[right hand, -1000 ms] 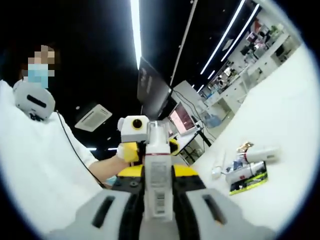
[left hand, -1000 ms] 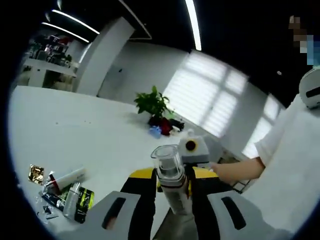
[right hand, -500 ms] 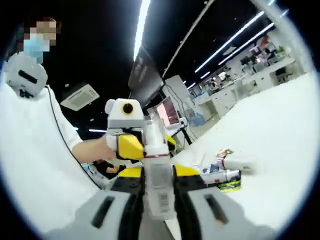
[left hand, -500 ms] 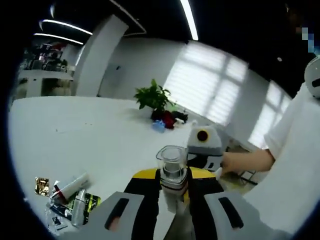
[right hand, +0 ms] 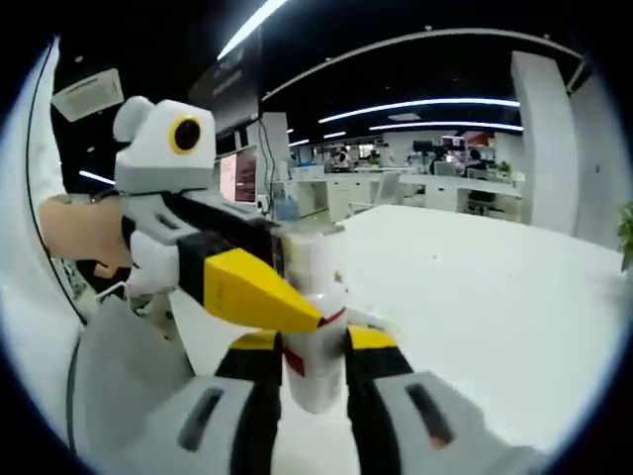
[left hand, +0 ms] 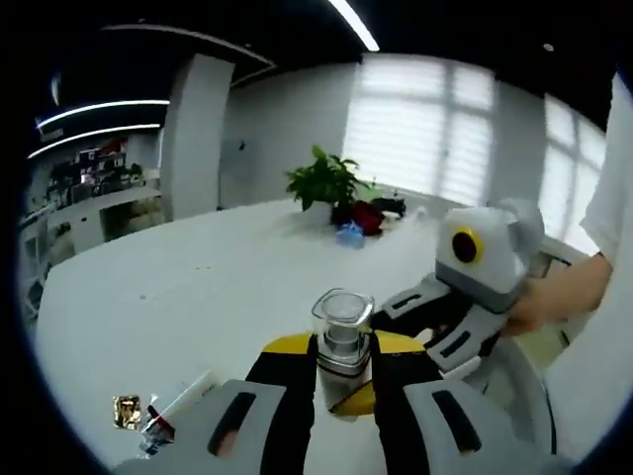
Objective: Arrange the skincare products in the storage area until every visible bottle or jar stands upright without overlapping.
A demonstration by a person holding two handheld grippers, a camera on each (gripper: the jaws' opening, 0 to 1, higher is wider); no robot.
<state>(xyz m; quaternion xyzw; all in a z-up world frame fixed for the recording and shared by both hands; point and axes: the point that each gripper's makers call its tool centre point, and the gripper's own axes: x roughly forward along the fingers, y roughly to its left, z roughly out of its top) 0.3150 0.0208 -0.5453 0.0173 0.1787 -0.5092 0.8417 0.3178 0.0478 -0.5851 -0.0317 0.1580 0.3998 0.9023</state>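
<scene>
Bottle (left hand: 341, 341), clear-capped, sits clenched between the left gripper (left hand: 341, 386)'s jaws, its long axis pointing straight out along them, cap away from the person and raised above the white table (left hand: 178, 287). The right gripper (right hand: 315, 371) pinches the same bottle's lower body from the opposite side. Setting it upright looks to depend on turning that axis cap-up.

Left gripper (left hand: 341, 381) jaws clamped on clear-capped bottle (left hand: 341, 336). Right gripper (right hand: 315, 371) jaws pinch same bottle's body. Grippers crossed close together; bare hand (left hand: 539, 307) on right gripper's handle.
</scene>
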